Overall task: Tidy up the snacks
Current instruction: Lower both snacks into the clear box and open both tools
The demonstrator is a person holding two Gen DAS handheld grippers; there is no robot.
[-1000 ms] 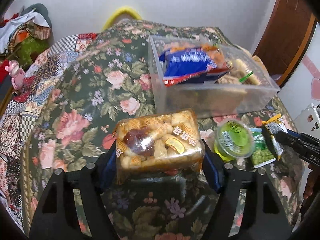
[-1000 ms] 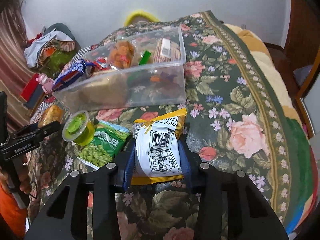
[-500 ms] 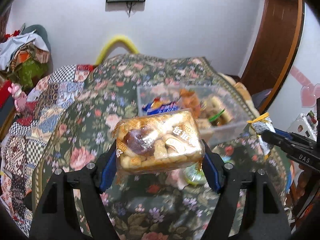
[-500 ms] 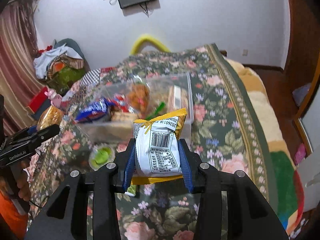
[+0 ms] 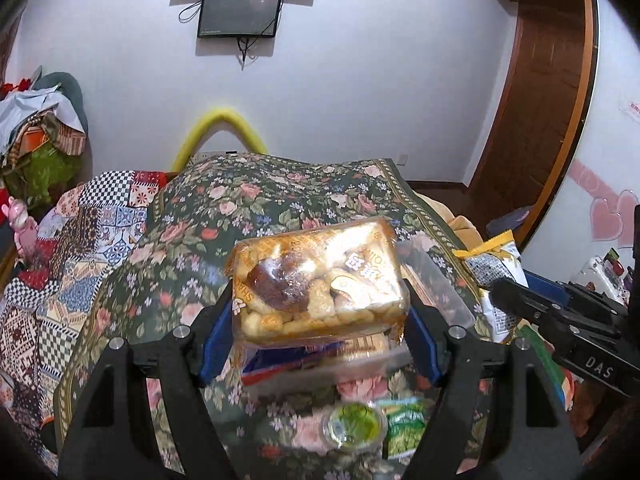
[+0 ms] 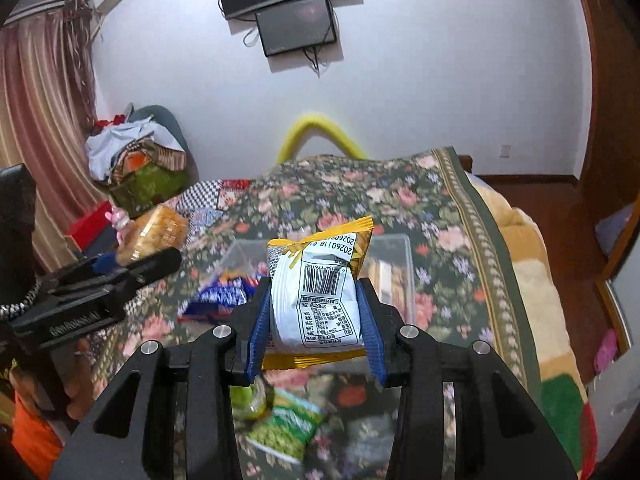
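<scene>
- Left gripper (image 5: pixel 318 322): jaws clamped on the two short ends of a clear-wrapped biscuit pack (image 5: pixel 316 286), held level in the air above the bed
- Right gripper (image 6: pixel 316 320): jaws clamped on the sides of a white and yellow snack pouch (image 6: pixel 318 288), upright, barcode side facing the camera, also off the bed
- In the left wrist view the right gripper comes in from the right edge with the pouch at its tip; in the right wrist view the left gripper comes in from the left edge with the biscuit pack
- Below and nearest: green jelly cup (image 5: pixel 354 426) and green pea packet (image 5: pixel 404 428) lie side by side on the floral bedspread (image 5: pixel 260 196)
- Just beyond them: clear plastic bin (image 6: pixel 394 248) on the bedspread, holding a blue wrapper (image 6: pixel 226 292) and other snacks; both held packs hang in front of it in their views
- Further left: patchwork quilt (image 5: pixel 80 240), pile of clothes (image 6: pixel 136 152)
- Far wall: yellow curved tube (image 5: pixel 220 128) behind the bed, dark screen (image 5: pixel 240 12) mounted high
</scene>
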